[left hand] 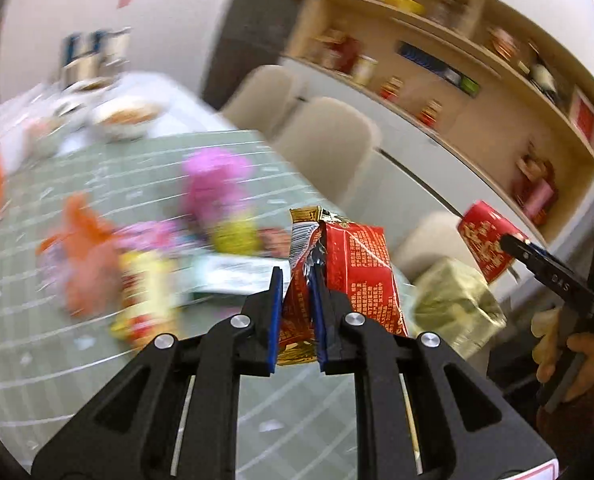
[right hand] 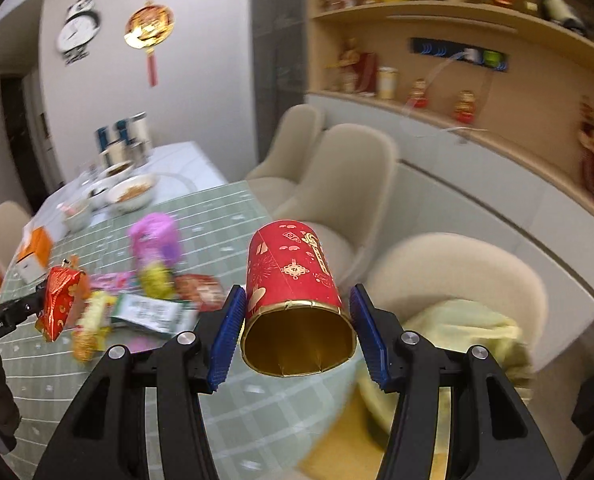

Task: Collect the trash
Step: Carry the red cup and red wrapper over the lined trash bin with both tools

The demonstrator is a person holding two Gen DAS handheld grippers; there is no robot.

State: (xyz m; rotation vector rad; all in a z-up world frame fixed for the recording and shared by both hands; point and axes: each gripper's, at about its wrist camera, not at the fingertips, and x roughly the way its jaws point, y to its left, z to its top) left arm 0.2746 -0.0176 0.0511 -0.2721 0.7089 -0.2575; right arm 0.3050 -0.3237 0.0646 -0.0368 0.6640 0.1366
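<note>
Home dining room: cloth-covered bench (right hand: 217,216) with food bowls (right hand: 131,196), upholstered chairs (right hand: 337,176), ornament shelving (right hand: 437,12), wall clock (right hand: 77,32).

— Red snack wrapper (left hand: 353,272): crumpled, torn open at the top, silver lining showing, small gold print down one face. Pinched upright between closed jaws, lifted clear of the tabletop (left hand: 77,360).

— And the red tube (right hand: 295,300)?

— Cardboard cylinder, red with gold festive patterns, gold inside. Tilted, open end toward the lens, held between blue pads, above the tabletop edge.

— Anything left lying down?

— A loose heap on the green checked cloth: pink bag (right hand: 153,240) standing behind, yellow-and-red packet (right hand: 91,328) flat in front, white-green wrapper (right hand: 153,314) flat beside it, small red packet (right hand: 199,286) just behind. All blurred; print unreadable.
</note>
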